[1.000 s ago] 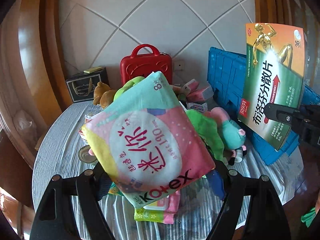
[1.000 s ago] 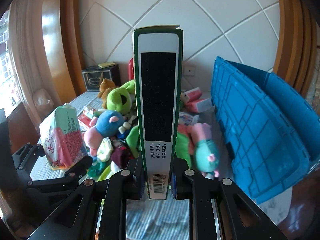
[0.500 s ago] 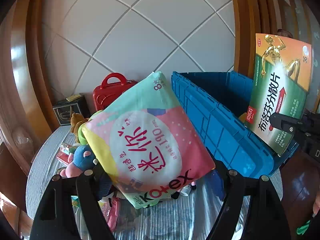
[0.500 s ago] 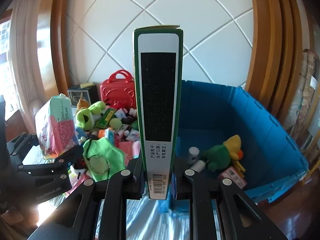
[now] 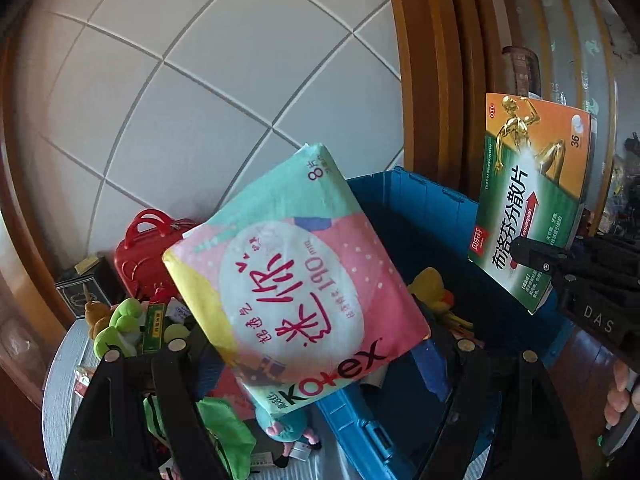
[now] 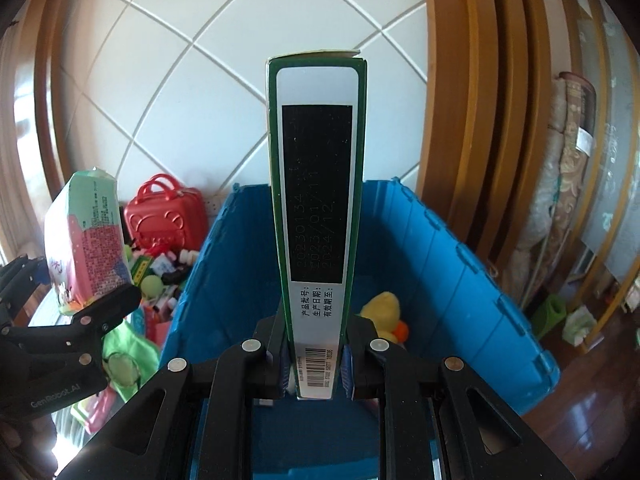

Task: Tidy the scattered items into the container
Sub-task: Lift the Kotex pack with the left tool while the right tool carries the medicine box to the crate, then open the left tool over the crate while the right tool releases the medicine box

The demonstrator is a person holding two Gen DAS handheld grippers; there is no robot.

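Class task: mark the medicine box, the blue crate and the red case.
medicine box (image 6: 318, 216): right wrist view, on its narrow black side panel.
blue crate (image 6: 476, 280): right wrist view, on its inner right wall.
red case (image 6: 168, 220): right wrist view, on its front face.

blue crate (image 6: 460, 280); pink-teal pack (image 5: 292, 280); green-orange box (image 5: 532, 200)

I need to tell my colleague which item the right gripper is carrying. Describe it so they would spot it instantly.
Look at the big blue plastic crate; above its near edge, the right gripper pinches a flat green-and-orange cardboard medicine box upright. Unlike the soft pink-and-teal pad packet beside it, it is rigid and shows a golden human figure.
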